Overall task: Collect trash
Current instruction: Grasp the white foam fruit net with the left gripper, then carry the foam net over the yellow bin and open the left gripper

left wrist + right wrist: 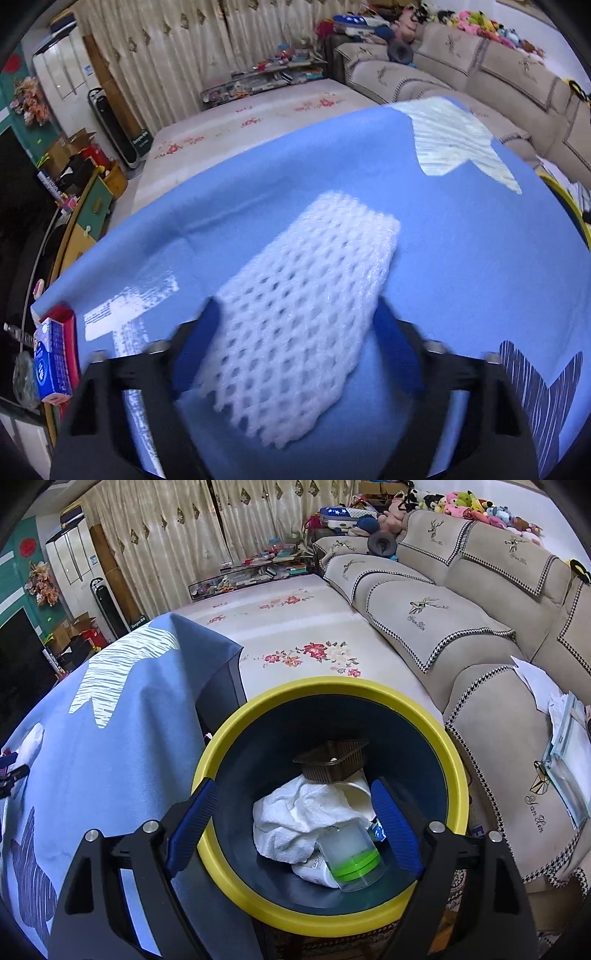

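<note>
A white foam fruit net (303,310) lies on the blue tablecloth (461,266). My left gripper (297,321) is open, its blue fingers (208,332) on either side of the net's near end, with gaps to it. My right gripper (293,812) is open and empty above the yellow-rimmed trash bin (236,878). In the bin lie a crumpled white tissue (295,819), a clear cup with a green lid (352,856), a brown plastic tray (332,762) and a white wrapper.
A tissue box (53,363) stands at the table's left edge. The bin stands beside the table's right edge, close to a beige sofa (480,635) with papers (565,738) on it. A floral mat (295,627) covers the floor beyond.
</note>
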The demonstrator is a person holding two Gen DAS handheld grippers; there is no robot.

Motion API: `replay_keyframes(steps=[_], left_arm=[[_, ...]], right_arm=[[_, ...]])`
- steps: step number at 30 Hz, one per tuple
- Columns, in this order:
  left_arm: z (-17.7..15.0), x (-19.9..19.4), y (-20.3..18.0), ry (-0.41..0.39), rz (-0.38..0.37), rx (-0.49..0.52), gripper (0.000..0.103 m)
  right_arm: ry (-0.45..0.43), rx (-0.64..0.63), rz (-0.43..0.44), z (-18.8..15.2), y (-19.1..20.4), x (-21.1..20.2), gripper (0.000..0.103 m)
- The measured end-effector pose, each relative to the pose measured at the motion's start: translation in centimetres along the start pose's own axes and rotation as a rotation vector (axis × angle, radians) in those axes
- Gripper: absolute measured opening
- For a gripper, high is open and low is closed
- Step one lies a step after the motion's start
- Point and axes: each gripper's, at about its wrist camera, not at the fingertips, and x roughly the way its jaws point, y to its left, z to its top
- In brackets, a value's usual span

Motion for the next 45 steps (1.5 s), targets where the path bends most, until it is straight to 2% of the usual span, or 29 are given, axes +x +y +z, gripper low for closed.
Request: replay_keyframes(steps=[1, 3, 5, 6, 11, 15, 19, 26, 30, 34, 38, 43, 45], left_arm=[[0.0, -0.2, 0.2, -0.004, -0.004, -0.011, 0.059], [0.0, -0.7, 0.7, -0.014, -0.02, -0.031, 0.036], [-0.4, -1.4, 0.8, -0.02, -0.031, -0.046, 0.024], [-0.6, -1.8, 0.7, -0.026, -0.033, -0.049, 0.023], [-1.9, -4.5, -0.9, -0.054, -0.032, -0.067, 0.022], [-2.4, -7.8, -3.6, -0.081, -0.052, -0.078, 0.022], [-1.8, -11.1, -8.3, -0.116, -0.095, -0.052, 0.022], [0.7, -14.7, -19.2, -0.162, -0.247, 0.079, 0.022], [2.2, -14.8, -24.8, -0.143, -0.339, 0.122, 0.022], [3.9, -14.2, -30.3, -0.133, -0.388, 0.16, 0.023], [6.3, -11.8, -34.8, -0.073, -0.43, 0.149, 0.023], [8.3, -7.8, -38.9, -0.012, -0.414, 0.16, 0.024], [8.8, -6.6, -40.6, -0.007, -0.387, 0.157, 0.034]], right_arm=[[0.001, 0.0, 0.0, 0.0, 0.0, 0.0, 0.081], [0.001, -0.003, 0.003, -0.3, 0.1, -0.2, 0.081], [-0.002, -0.002, 0.011, -0.5, 0.1, -0.4, 0.081], [-0.004, 0.0, 0.018, -0.7, 0.1, -0.6, 0.081], [-0.02, 0.018, 0.041, -1.6, -0.5, -1.7, 0.081], [-0.034, 0.037, 0.04, -2.3, -1.5, -2.8, 0.081], [-0.053, 0.054, 0.023, -3.0, -3.0, -3.9, 0.081], [-0.079, 0.098, -0.011, -4.5, -6.1, -5.7, 0.081], [-0.106, 0.147, -0.014, -5.1, -8.4, -7.1, 0.081], [-0.121, 0.161, -0.025, -5.6, -9.9, -8.2, 0.081], [-0.139, 0.168, -0.048, -6.1, -11.1, -8.9, 0.083], [-0.141, 0.2, -0.049, -6.8, -13.2, -9.1, 0.083], [-0.139, 0.211, -0.054, -7.0, -13.9, -9.0, 0.083]])
